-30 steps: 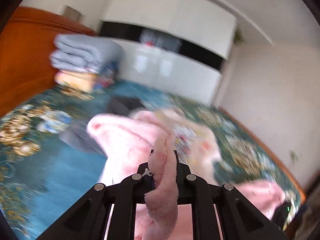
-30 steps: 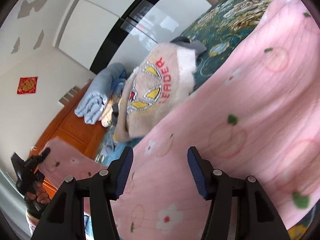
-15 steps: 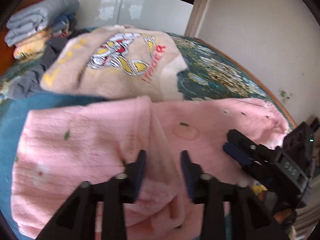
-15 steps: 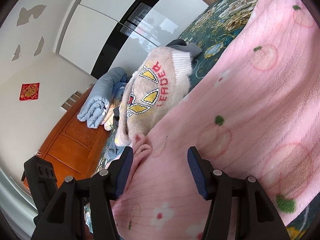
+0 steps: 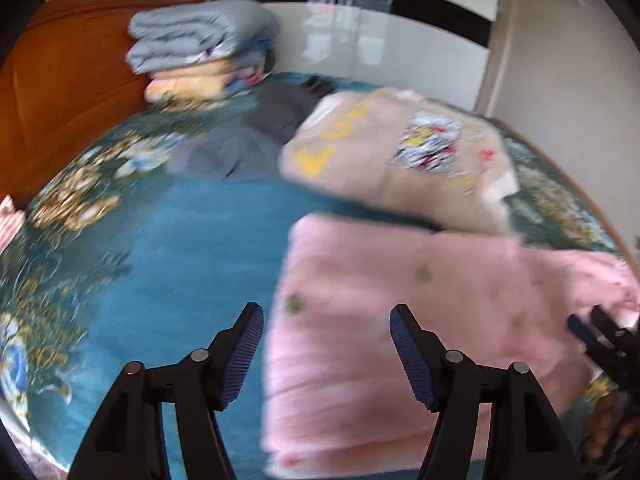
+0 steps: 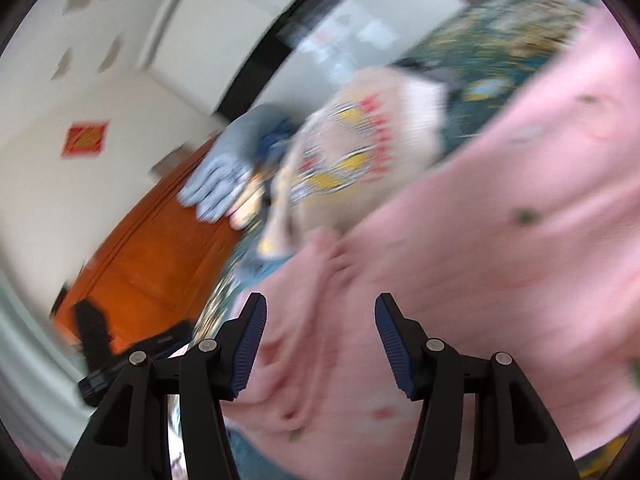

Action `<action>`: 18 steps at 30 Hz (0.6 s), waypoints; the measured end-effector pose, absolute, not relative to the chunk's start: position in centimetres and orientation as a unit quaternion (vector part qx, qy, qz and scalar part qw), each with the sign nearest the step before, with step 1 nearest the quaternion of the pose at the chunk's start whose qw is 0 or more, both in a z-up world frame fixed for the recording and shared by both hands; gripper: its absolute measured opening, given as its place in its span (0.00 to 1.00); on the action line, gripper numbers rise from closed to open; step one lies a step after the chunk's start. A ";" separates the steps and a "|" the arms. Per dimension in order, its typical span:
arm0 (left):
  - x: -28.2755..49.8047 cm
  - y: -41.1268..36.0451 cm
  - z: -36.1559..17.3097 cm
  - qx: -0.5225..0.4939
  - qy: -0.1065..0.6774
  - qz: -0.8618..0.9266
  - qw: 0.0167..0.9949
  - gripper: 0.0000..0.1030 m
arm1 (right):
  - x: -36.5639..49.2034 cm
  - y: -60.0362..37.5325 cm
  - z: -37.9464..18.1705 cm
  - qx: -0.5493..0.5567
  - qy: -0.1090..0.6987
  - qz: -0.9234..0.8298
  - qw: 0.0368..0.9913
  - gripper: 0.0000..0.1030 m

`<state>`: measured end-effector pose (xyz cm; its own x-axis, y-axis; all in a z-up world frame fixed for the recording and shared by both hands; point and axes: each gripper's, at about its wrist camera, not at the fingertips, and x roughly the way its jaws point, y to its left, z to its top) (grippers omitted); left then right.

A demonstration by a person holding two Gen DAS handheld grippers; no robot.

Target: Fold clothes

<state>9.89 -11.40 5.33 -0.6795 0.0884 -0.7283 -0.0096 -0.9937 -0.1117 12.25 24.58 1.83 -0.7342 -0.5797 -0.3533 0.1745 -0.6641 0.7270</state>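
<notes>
Pink garment (image 5: 420, 320): folded on bed (image 5: 180, 260) — left tool (image 5: 326, 354) opening, empty; right tool (image 6: 320, 344) wide (likewise empty), hovering to smooth.

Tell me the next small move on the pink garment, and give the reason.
Probably bring the left gripper down to the near left edge of the pink garment and close on it for the next fold. Its jaws are opening with nothing pinched between them, and the garment lies loosely folded on the bedspread. The right gripper hovers open over wrinkled pink cloth, gripping nothing.
</notes>
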 end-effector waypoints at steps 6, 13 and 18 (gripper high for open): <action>11.1 -12.9 1.3 -0.425 -0.045 0.903 0.035 0.68 | 11.8 18.8 1.7 0.356 -0.273 -0.859 0.246 0.56; 10.9 -13.6 0.7 -0.417 -0.079 0.903 0.064 0.68 | 11.6 16.8 2.3 0.371 -0.265 -0.865 0.208 0.26; 11.3 -14.8 0.5 -0.409 -0.101 0.903 0.080 0.68 | 12.9 16.7 4.1 0.341 -0.305 -0.855 0.245 0.07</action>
<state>11.32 -14.84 0.53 -0.6523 0.2270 -0.7232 -0.0618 -0.9668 -0.2477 12.88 16.72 4.10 -0.6477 -0.6268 -0.4332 0.2102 -0.6935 0.6891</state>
